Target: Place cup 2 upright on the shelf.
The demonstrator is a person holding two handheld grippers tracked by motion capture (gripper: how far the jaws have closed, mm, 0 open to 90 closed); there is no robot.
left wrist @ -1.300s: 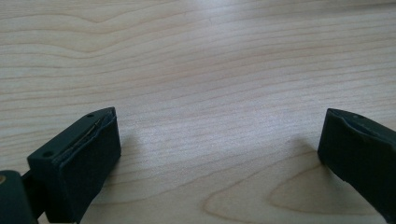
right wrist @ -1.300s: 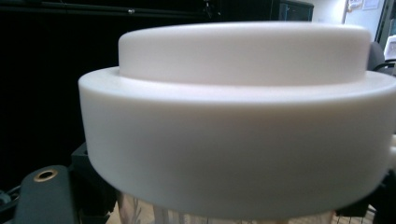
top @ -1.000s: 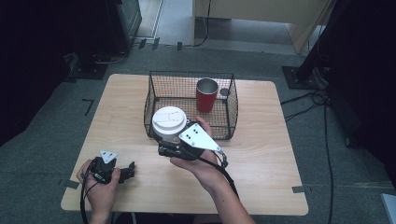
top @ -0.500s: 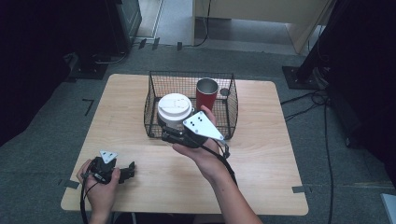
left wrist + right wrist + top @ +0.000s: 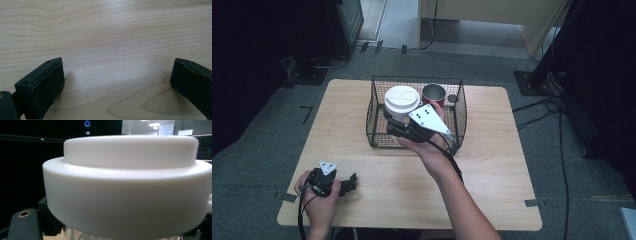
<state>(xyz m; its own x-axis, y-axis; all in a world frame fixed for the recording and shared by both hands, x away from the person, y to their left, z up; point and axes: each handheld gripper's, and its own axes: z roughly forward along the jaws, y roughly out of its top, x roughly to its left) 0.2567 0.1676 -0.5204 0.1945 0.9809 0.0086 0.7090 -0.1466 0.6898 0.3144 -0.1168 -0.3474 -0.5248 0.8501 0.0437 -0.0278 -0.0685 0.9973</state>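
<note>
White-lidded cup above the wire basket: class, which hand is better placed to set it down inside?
Right: its tool grips the white-lidded cup over the black wire basket; the left tool rests open on the table.

A red cup (image 5: pixel 433 93) stands in the wire basket's (image 5: pixel 459 117) far right corner, near the table's (image 5: pixel 497 165) far edge.

Two hand-held grippers are seen, each a black body topped by a grey three-cornered plate dotted with small dark screw holes, with a black cable trailing back from it: the left gripper (image 5: pixel 346 184) and the right gripper (image 5: pixel 398 121). Square, matte black pads (image 5: pixel 47 82) are carried at the fingertips, and a brass-ringed screw hole sits just behind them. Both forearms are bare, with no sleeves.
</note>
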